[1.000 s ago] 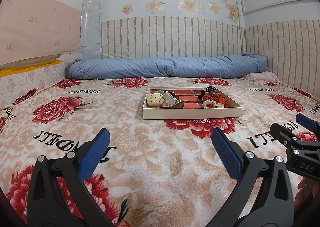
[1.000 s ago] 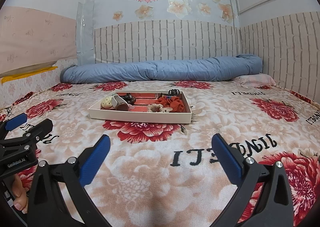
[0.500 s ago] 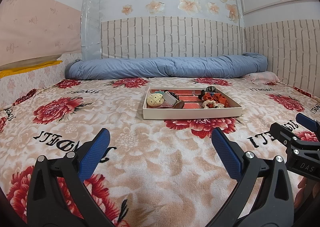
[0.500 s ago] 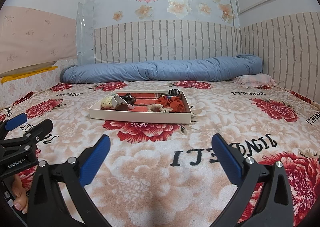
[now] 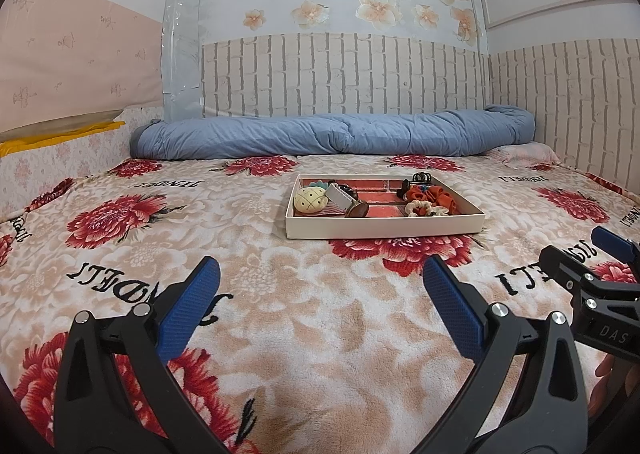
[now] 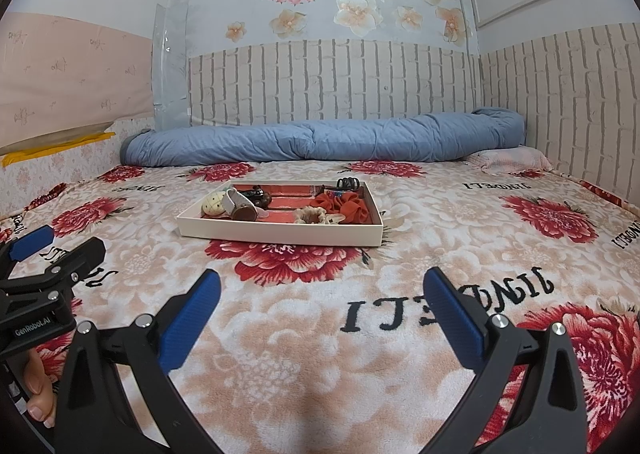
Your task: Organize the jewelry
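A shallow white tray (image 5: pixel 384 228) with a red floor sits mid-bed; it also shows in the right wrist view (image 6: pixel 280 236). In it lie a cream round pineapple-patterned piece (image 5: pixel 306 201), a white clip (image 5: pixel 338 196), a brown clip (image 5: pixel 357 210), an orange scrunchie (image 5: pixel 434 197), a cream scrunchie (image 5: pixel 420 208) and a black claw clip (image 5: pixel 422 177). My left gripper (image 5: pixel 320 290) is open and empty, well short of the tray. My right gripper (image 6: pixel 320 294) is open and empty, also short of it.
A floral blanket (image 5: pixel 280 294) covers the bed. A rolled blue duvet (image 5: pixel 332 136) lies along the brick-pattern back wall. A pink pillow (image 5: pixel 528 153) sits at the back right. The right gripper shows at the left view's right edge (image 5: pixel 592 278).
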A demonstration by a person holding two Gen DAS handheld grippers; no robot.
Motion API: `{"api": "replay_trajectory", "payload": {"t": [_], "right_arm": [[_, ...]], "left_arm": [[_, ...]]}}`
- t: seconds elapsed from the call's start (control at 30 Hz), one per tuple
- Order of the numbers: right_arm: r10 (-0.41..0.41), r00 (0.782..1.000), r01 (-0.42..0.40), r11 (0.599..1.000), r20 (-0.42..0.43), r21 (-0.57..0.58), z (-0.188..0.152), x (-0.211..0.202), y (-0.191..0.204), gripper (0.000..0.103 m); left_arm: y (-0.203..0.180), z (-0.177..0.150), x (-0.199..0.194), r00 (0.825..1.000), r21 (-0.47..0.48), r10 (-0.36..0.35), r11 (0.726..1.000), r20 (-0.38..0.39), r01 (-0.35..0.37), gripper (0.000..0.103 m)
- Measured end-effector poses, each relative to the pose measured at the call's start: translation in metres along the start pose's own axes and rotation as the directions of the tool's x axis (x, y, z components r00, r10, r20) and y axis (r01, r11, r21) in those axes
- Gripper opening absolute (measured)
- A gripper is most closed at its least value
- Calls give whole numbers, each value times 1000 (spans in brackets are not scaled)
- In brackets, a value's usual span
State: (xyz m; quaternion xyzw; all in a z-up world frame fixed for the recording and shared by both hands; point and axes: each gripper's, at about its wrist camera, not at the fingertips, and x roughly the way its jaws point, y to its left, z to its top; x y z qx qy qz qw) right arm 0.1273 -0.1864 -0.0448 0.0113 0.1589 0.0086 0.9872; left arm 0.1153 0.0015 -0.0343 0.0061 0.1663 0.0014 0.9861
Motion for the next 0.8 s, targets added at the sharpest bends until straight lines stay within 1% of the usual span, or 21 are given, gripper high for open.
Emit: {"api": "replay_trajectory", "payload": {"t": [0.8], "right_arm": [[0,1000,0,1000,-2,0,0,0,-1,99]], "left_arm": [[2,1,-1,1000,6,2,1000,1,-2,98]]}}
